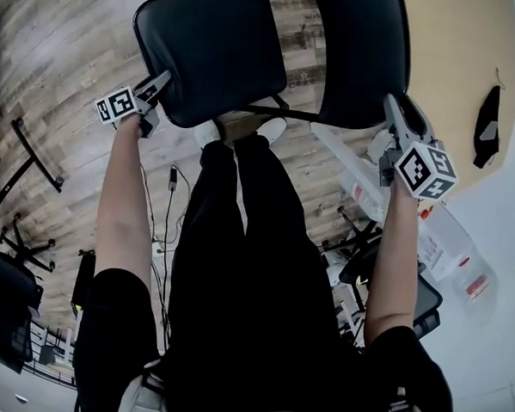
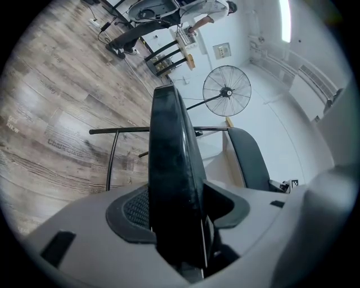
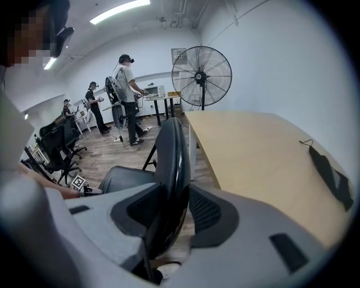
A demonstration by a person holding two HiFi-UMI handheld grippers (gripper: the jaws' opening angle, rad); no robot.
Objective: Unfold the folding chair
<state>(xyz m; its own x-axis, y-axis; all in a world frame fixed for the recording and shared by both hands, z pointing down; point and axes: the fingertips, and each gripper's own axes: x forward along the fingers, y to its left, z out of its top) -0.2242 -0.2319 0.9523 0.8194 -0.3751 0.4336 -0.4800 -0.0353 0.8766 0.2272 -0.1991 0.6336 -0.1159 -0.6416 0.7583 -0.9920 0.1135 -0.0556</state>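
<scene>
Now left tongs (image 1: 160, 85) tight on chair seat (image 1: 216, 48), right tongs (image 1: 393, 109) tight on backrest (image 1: 360, 51).

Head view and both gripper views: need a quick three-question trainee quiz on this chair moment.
1. True or false: the right gripper is shut on the right-hand chair panel.
2. What stands by the far end of the table in the right gripper view? A) pedestal fan B) ladder C) fridge
3. Short answer: what does the left gripper have between its jaws?
Key: 1 true; 2 A; 3 the left-hand chair panel, seen edge-on.
</scene>
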